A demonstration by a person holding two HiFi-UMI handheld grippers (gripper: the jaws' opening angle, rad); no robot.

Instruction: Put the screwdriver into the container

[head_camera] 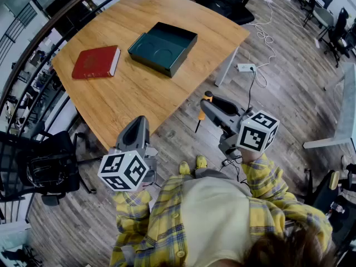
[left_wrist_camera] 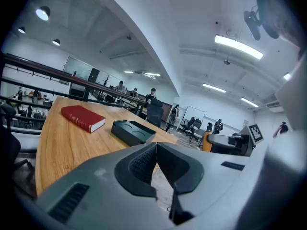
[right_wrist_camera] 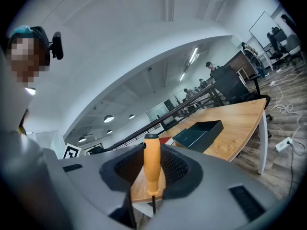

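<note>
The screwdriver (right_wrist_camera: 152, 164) is clamped upright in the right gripper (head_camera: 207, 107); the open green container (head_camera: 163, 48) is seen well ahead, leftward. The left gripper (left_wrist_camera: 156, 147) is closed, empty.

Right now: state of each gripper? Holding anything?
Left gripper: closed, jaws together, nothing between them.
Right gripper: closed on the screwdriver, gripping its orange handle.

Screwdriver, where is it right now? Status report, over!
Right gripper shut on screwdriver, short of the table. Left gripper shut, empty. Container open, nothing inside. Red book beside it, not blocking.
</note>
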